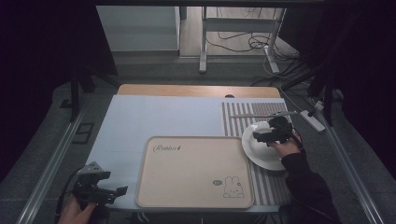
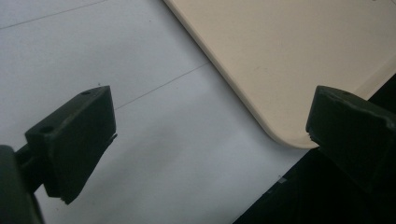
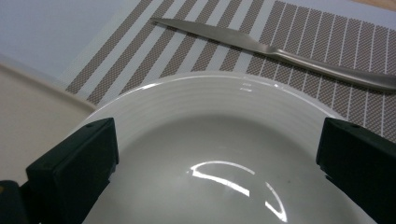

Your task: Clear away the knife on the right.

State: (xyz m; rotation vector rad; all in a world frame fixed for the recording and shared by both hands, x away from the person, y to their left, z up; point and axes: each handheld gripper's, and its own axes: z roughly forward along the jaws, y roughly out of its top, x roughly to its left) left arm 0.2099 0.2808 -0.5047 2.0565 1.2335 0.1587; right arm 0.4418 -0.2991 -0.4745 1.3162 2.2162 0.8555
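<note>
- My left gripper (image 1: 122,190) hangs at about 7 o'clock on the bench (image 1: 154,116), its jaws spread wide with nothing between them; below it lies the pale blue cover, and the rounded near corner of the beige tray (image 2: 289,60) sits just beside its right jaw
- The tray fills the near middle of the bench, a small rabbit drawing (image 1: 232,187) at its 5 o'clock corner
- My right gripper (image 1: 259,136) hovers at 3 o'clock over the white plate (image 3: 224,121), jaws wide apart and holding nothing; I cannot tell whether they touch the plate
- The plate rests on the striped placemat (image 3: 154,51), its rim just beside the tray's right edge
- Beyond the plate, toward 1 o'clock, a steel knife (image 3: 261,46) lies flat on the placemat
</note>
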